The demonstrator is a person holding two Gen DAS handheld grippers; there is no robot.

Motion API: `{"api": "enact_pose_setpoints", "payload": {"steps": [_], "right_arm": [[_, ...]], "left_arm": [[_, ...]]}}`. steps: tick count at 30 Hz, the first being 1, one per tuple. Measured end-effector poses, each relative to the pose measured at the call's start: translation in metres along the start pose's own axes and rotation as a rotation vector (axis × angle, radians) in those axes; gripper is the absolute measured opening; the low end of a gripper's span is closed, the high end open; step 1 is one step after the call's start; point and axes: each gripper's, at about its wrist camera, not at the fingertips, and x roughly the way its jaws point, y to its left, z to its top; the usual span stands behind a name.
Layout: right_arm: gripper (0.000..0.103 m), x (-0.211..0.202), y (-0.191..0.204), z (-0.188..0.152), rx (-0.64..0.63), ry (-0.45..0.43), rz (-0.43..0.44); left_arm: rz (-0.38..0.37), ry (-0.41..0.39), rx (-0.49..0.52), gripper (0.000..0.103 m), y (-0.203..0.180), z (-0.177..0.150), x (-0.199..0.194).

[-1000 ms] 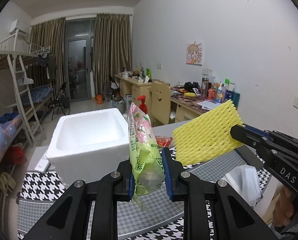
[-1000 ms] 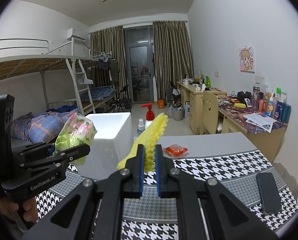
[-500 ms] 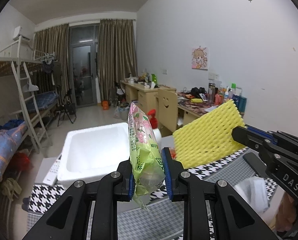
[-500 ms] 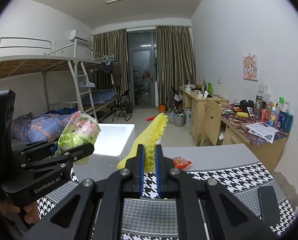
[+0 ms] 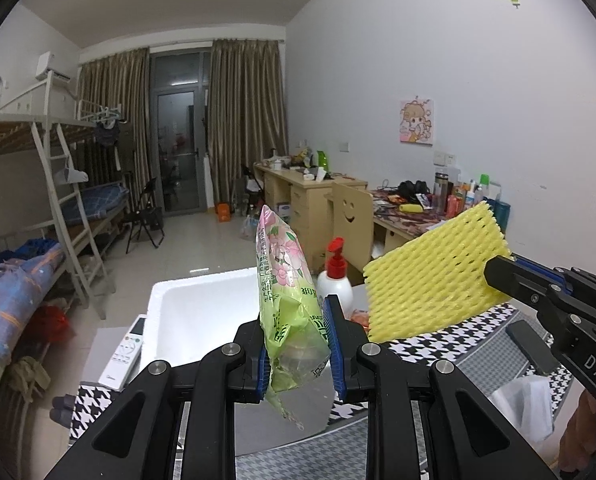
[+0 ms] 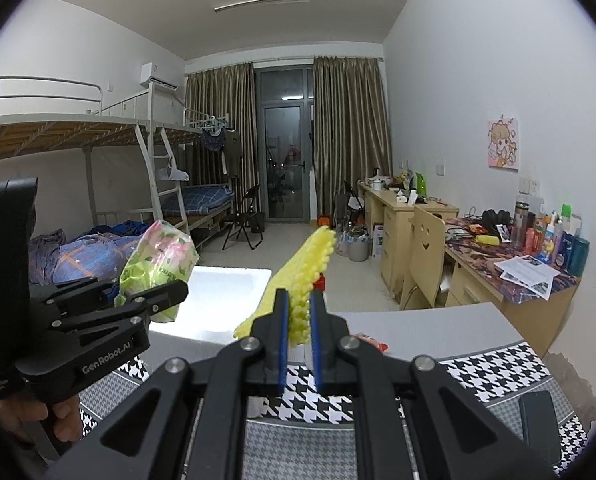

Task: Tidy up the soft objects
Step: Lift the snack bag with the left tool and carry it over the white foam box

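My left gripper [image 5: 298, 344] is shut on a green and pink flowered tissue pack [image 5: 288, 292], which stands upright between the blue pads. The same tissue pack [image 6: 158, 268] shows at the left of the right wrist view. My right gripper [image 6: 298, 340] is shut on a yellow foam net [image 6: 301, 280], seen edge-on; in the left wrist view the foam net [image 5: 433, 276] spreads flat at the right, with the right gripper [image 5: 493, 272] clamped on its edge. A white foam box [image 5: 202, 312] lies open just beyond and below both held things.
A red-capped pump bottle [image 5: 335, 276] and a red snack packet [image 6: 367, 342] sit behind the box. A remote [image 5: 124, 354], a phone [image 6: 539, 428] and a white tissue [image 5: 525, 404] lie on the houndstooth table [image 6: 477, 364]. Bunk beds left, desks right.
Both grippers have risen and moved forward with their loads; the foam box and table now sit lower in both views. Neither grip has changed.
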Motion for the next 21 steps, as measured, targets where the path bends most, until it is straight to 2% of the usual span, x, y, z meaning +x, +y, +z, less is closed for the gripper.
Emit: {"api": "enact_pose_setpoints", "payload": {"steps": [9,21], "right_arm": [[0.013,0.013,0.007,0.008,-0.007,0.008,0.015],[0.013,0.038,0.025,0.017,-0.028,0.023,0.039]], "left_arm": [[0.013,0.015,-0.026,0.025,0.016,0.007,0.010],[0.080,0.034,-0.059,0.025,0.038,0.010,0.027]]}}
